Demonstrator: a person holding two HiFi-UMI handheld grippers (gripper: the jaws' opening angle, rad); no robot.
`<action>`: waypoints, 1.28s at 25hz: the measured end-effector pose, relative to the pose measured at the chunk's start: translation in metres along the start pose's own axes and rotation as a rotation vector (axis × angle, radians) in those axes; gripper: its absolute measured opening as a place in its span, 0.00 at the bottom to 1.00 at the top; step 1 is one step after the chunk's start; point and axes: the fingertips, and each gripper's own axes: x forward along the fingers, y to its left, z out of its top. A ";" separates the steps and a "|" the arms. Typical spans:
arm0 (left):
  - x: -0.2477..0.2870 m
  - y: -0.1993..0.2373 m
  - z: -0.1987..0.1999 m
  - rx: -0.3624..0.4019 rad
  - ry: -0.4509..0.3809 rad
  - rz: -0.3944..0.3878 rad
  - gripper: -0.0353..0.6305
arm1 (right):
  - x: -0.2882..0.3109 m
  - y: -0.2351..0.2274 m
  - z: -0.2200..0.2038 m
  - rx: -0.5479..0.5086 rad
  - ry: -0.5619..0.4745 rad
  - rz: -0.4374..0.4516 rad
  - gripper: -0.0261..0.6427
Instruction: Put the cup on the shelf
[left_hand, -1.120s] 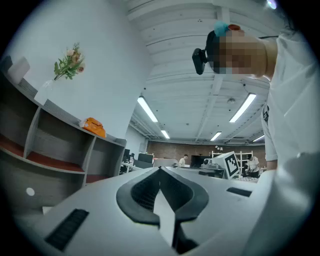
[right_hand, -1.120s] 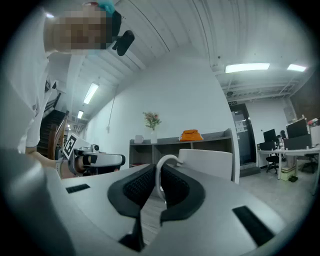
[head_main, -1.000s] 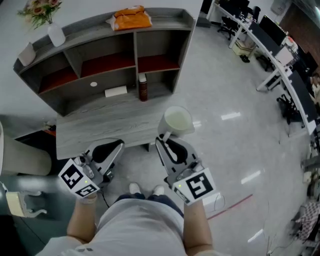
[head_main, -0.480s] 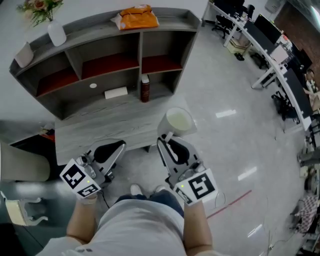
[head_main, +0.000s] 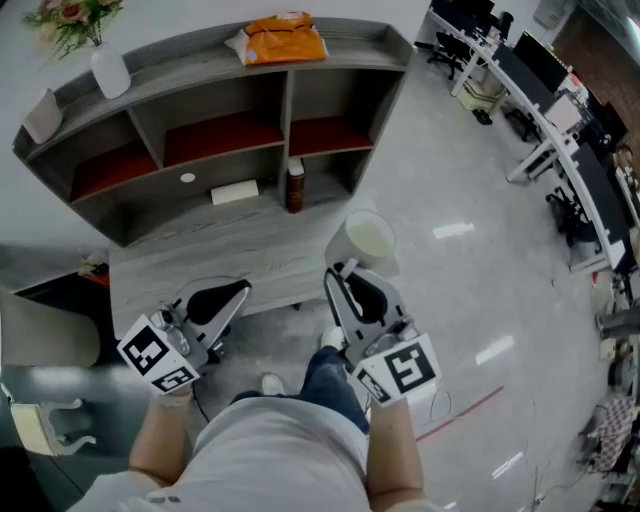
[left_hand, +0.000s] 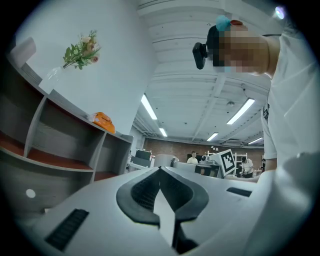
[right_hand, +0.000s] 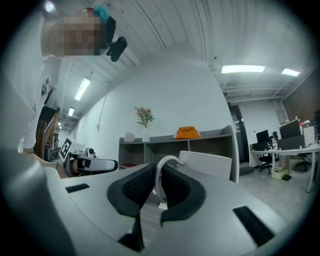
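Note:
A white cup (head_main: 365, 240) hangs over the right end of the grey desk (head_main: 190, 260), with my right gripper (head_main: 345, 275) shut on its handle. In the right gripper view the thin white handle (right_hand: 159, 181) is pinched between the dark pads and the cup body (right_hand: 207, 161) rises behind them. The grey shelf unit (head_main: 215, 110) stands at the back of the desk, with red-floored compartments. My left gripper (head_main: 225, 297) is held over the desk's front edge, shut with nothing in it; its pads (left_hand: 161, 187) meet in the left gripper view.
On the shelf top lie an orange bag (head_main: 278, 38), a white vase with flowers (head_main: 108, 70) and a small white mug (head_main: 42, 115). A brown bottle (head_main: 294, 186) and a white box (head_main: 234, 192) stand under the shelf. Office desks and chairs (head_main: 530, 80) fill the right.
The right gripper with the cup has drifted slightly right and forward. The person has stepped forward, one foot now ahead. The left gripper has barely moved.

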 end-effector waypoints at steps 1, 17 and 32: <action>0.004 0.004 -0.001 -0.001 0.002 0.005 0.08 | 0.004 -0.006 -0.002 0.004 0.002 0.005 0.11; 0.131 0.072 -0.015 -0.005 0.034 0.180 0.08 | 0.066 -0.138 -0.028 0.068 0.020 0.174 0.11; 0.187 0.107 -0.020 -0.018 0.025 0.426 0.08 | 0.171 -0.241 -0.047 -0.041 0.021 0.311 0.11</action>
